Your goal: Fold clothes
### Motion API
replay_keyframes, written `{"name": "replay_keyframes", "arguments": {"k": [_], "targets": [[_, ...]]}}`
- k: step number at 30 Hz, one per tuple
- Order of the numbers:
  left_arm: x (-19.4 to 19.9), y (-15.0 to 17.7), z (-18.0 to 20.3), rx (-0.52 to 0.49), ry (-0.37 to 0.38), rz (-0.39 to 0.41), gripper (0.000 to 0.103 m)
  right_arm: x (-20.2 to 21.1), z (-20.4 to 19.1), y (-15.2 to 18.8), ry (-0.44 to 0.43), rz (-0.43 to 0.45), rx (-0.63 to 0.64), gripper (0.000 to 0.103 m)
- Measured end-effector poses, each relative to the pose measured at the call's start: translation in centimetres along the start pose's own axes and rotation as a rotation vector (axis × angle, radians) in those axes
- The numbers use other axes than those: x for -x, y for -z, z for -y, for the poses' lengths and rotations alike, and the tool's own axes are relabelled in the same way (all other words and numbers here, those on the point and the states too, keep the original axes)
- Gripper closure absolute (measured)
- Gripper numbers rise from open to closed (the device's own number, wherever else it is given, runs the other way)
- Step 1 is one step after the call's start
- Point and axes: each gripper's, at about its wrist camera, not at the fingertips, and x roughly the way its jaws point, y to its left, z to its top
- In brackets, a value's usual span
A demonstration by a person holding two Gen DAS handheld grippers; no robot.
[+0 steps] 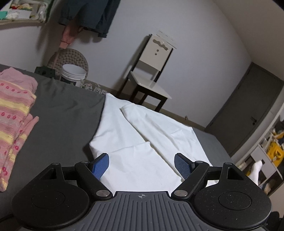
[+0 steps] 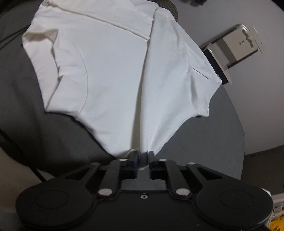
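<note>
Two grippers observed, one white garment in work. The right gripper (image 2: 142,157) has its jaws drawn nearly together on a gathered pinch of the white T-shirt (image 2: 110,71); the cloth fans out from that pinch in taut radiating creases, so the fabric is under pull there. The right gripper's fingers (image 2: 134,156) are black and slightly blurred. The left gripper (image 1: 142,165) stands wide open, holding nothing, its two blue pads (image 1: 102,164) cross-hatched in texture and poised just over the near edge of the shirt; whether they touch the cloth cannot be told.

The shirt is smooth, thin knit, lying on a dark grey bedsheet (image 1: 62,113) with one side panel already folded inward, giving a long diagonal seam across the body. One short sleeve (image 2: 42,37) shows at the left in the right wrist view.

One stack of pink and yellow striped knitwear (image 1: 14,113), coarse in weave with small red motifs, lies on the sheet well apart from the shirt. Beyond the bed: one white chair (image 1: 150,78) with dark legs, one white bucket (image 1: 73,73), one grey door (image 1: 248,110), and dark clothes hanging (image 1: 87,16) on the wall. One white-socked foot (image 1: 255,170) shows beside the left gripper's housing.
</note>
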Motion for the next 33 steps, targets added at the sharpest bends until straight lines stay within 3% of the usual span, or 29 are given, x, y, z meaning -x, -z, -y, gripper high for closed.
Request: {"name": "replay_keyframes", "arguments": {"k": [3,5,7,9,12,15,18,21,25,30,33], "targets": [[0.2,-0.2,-0.6,0.028,-0.007,0.013,0.022,1.6,2.1,-0.3,-0.051,0.002,-0.136,0.077],[0.3,-0.3,-0.9,0.048,-0.005,0.017,0.022,1.5,3.4,-0.5,-0.075,0.006,-0.247,0.071],[0.2,-0.4,-1.2,0.071,0.006,0.022,0.022,0.9,4.5,-0.7,-0.099,0.008,-0.364,0.059],[0.0,-0.4,-1.5,0.095,0.022,0.02,0.022,-0.3,4.4,-1.2,-0.081,-0.001,-0.412,0.058],[-0.2,-0.2,-1.8,0.109,0.025,0.018,0.022,-1.7,2.6,-2.0,-0.001,-0.001,-0.349,0.058],[-0.5,-0.2,-2.1,0.103,0.003,-0.001,0.022,-2.8,0.2,-2.4,0.102,-0.018,-0.192,0.058],[-0.8,-0.2,-1.4,0.032,0.005,-0.044,0.022,-2.7,-1.7,-2.3,0.187,-0.019,-0.047,0.059],[-1.5,0.1,0.1,-0.089,0.056,-0.129,0.022,-2.3,-2.9,-1.9,0.239,-0.048,0.045,0.059],[-2.6,1.6,2.7,-0.26,0.093,-0.239,0.022,-1.9,-3.3,-0.8,0.242,-0.077,0.059,0.059],[-3.9,2.8,3.5,-0.325,0.077,-0.323,0.022,-1.8,-2.4,0.3,0.221,-0.11,0.061,0.059],[-3.6,2.9,3.5,-0.343,0.049,-0.319,0.022,-1.3,-2.0,0.8,0.214,-0.125,0.064,0.06]]}}
